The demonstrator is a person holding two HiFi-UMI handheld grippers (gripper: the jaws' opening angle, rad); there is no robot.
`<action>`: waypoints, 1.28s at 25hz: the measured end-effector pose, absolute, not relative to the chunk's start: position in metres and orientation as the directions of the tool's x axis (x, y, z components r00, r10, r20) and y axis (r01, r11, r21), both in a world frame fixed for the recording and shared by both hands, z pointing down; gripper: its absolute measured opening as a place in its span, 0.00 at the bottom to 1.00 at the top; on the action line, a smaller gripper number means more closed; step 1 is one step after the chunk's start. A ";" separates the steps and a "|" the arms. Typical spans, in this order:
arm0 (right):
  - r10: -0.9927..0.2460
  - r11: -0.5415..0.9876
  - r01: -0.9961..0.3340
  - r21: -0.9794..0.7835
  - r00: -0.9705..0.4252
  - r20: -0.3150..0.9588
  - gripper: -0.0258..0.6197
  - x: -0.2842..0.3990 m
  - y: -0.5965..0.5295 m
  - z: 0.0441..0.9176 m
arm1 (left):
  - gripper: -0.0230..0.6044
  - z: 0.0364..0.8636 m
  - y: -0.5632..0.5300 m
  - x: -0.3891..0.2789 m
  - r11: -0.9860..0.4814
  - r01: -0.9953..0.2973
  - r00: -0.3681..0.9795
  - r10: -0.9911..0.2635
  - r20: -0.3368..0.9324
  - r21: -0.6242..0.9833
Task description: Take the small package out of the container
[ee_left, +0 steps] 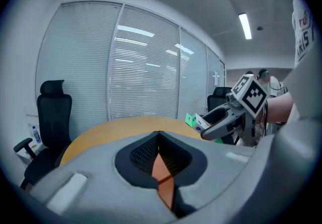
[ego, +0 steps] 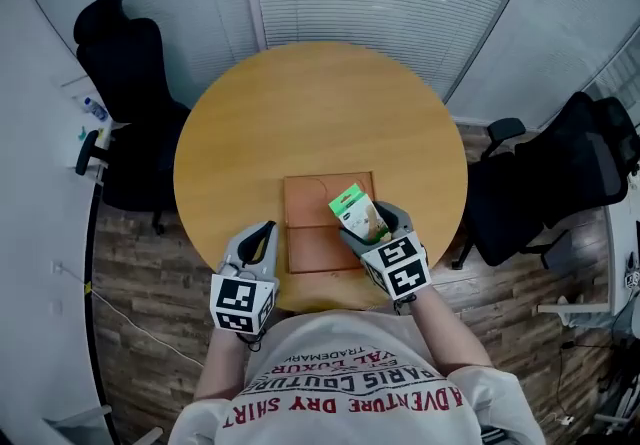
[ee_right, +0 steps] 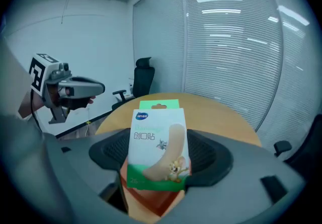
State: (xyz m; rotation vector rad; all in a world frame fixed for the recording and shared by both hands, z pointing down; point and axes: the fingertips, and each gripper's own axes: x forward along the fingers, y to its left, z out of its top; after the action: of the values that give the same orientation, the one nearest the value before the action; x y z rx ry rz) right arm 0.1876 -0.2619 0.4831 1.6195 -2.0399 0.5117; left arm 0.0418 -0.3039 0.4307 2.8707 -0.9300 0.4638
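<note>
Orange-brown container (ego: 308, 233): a flat, shallow tray lying at the near edge of the round wooden table (ego: 320, 103), midway along that edge. The right gripper (ego: 372, 225) has its jaws clamped on the lower part of the small package (ego: 357, 213), which is upright and raised over the container's near right corner. As far as the views show, it touches nothing else. The left gripper (ego: 262, 238) sits at the container's left rim with its jaws drawn together. An orange sliver shows between them, and it is unclear whether they nip the rim or merely rest beside it.

Progress: the package appears already lifted out. What seems left is carrying it clear and setting it down.

Package: a thin white card box with a green hang-tab and green base, printed with a plaster strip and cartoon figures. It looks light and stiff.
</note>
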 end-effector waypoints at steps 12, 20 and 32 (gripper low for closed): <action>-0.972 0.102 -0.992 -0.072 -0.115 0.206 0.59 0.205 -0.245 0.405 | 0.06 0.380 -0.295 0.062 -0.830 -0.557 0.809 -0.549 0.208 -0.027; -0.996 0.046 -0.999 -0.010 -0.046 0.078 0.59 0.212 -0.243 0.372 | 0.05 0.357 -0.294 0.066 -0.838 -0.543 0.825 -0.543 0.154 -0.043; -0.994 0.008 -1.000 0.009 -0.007 0.110 0.59 0.213 -0.243 0.376 | 0.06 0.361 -0.293 0.063 -0.828 -0.560 0.815 -0.557 0.158 -0.029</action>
State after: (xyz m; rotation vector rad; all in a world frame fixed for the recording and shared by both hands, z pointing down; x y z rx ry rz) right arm 0.2132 -0.2431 0.3763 2.1524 -2.1684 0.1090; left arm 0.0627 -0.2929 0.3609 2.9753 -0.9154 0.2496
